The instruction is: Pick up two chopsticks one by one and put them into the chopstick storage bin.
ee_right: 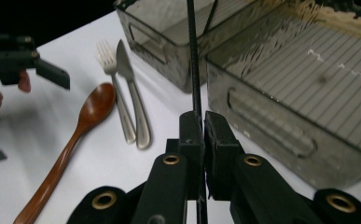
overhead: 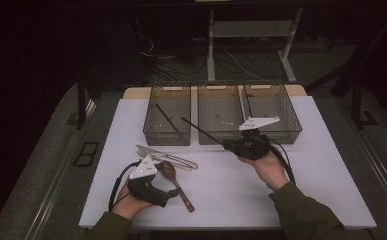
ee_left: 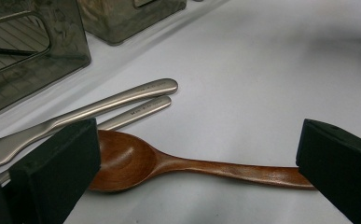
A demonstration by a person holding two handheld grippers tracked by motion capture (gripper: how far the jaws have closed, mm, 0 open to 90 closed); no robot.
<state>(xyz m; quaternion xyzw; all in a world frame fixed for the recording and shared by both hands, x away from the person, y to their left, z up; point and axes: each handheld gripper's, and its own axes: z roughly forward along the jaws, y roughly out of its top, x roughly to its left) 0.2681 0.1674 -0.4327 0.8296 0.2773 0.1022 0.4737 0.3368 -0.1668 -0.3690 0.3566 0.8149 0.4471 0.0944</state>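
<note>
My right gripper (overhead: 227,145) (ee_right: 203,122) is shut on a thin black chopstick (overhead: 203,131) (ee_right: 193,60). It holds the chopstick in the air, slanting up and left over the front wall of the middle bin (overhead: 220,136). A second black chopstick (overhead: 167,119) lies in the left bin (overhead: 167,140). My left gripper (overhead: 170,182) (ee_left: 197,179) rests low on the table with its jaws wide open. A wooden spoon (overhead: 177,184) (ee_left: 136,161) (ee_right: 82,121) lies flat on the table between those jaws, untouched.
A steel fork (overhead: 153,151) (ee_right: 114,88) and knife (overhead: 178,161) (ee_right: 132,93) lie side by side just behind the spoon. A third translucent bin (overhead: 276,134) stands at the right. The white table (overhead: 301,170) has free room on its right half.
</note>
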